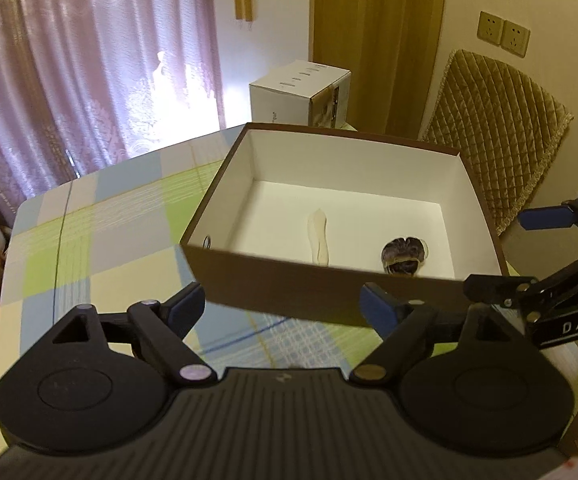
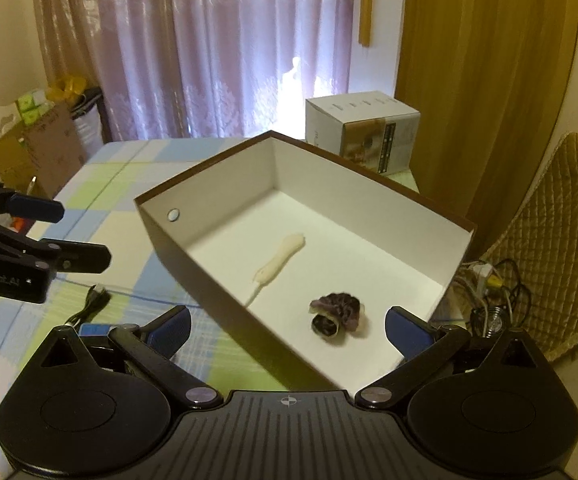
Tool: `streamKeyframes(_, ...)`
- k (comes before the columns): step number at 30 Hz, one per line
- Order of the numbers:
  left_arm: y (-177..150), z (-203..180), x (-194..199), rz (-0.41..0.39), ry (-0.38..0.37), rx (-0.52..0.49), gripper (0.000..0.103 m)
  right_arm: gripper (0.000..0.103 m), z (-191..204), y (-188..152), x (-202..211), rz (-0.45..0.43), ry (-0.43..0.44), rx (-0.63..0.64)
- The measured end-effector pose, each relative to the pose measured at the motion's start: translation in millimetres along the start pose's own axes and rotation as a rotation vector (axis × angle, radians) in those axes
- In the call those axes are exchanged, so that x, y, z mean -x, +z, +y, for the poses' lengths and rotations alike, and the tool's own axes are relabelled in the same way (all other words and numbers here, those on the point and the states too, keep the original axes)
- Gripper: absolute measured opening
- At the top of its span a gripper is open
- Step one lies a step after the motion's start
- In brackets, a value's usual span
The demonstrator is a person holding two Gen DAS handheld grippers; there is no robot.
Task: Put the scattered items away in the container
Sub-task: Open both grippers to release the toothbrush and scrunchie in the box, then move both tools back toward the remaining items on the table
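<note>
Nearest, left gripper spread wide, blue pads apart and holding nothing, hovering over the checked tablecloth just short of the near wall of the brown box. Likewise right gripper splayed open and empty, poised at the box's near right corner. Just left of it on the cloth, black cable lying loose. Inside the white-lined box — two things already on its floor: pale cream elongated piece toward the middle, and dark purplish crumpled item near the front right wall, well apart from each other; too blurred to say what either is, possibly fabric. Small round fitting on the left inner wall. Beyond the box, at the table's far edge, white carton. Farther still, mauve curtains and quilted chair back.
</note>
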State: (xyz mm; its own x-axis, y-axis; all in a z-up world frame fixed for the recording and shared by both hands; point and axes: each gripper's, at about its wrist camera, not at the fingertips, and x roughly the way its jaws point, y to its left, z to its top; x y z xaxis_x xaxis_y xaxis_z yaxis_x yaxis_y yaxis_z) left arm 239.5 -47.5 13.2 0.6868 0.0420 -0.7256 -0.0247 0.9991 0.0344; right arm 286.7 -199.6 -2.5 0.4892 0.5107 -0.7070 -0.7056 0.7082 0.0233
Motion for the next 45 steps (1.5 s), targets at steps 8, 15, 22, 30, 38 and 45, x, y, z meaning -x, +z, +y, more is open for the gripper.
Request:
streamKeyframes(8, -34, -8, 28, -0.006, 0.039, 0.038, 0.082, 0.101, 5, -24, 21, -0.017, 0.012, 0.012)
streamKeyframes(15, -62, -15, 47, -0.015, 0.082, 0.073, 0.082, 0.101, 8, -47, 26, -0.005, 0.039, 0.037)
streamKeyframes(22, -88, -14, 53, 0.013, 0.092, 0.138, 0.082, 0.101, 15, -60, 27, -0.005, 0.095, 0.046)
streamKeyframes(30, -113, 2, 58, 0.047, 0.112, 0.171, 0.082, 0.101, 32, -73, 19, 0.016, 0.129, 0.061)
streamKeyframes(38, -130, 25, 53, 0.101, 0.111, 0.166, 0.082, 0.101, 47, -83, 5, 0.058, 0.158, 0.039)
streamKeyframes(45, -139, 47, 45, 0.151, 0.091, 0.146, 0.082, 0.1, 63, -86, -7, 0.093, 0.165, 0.033)
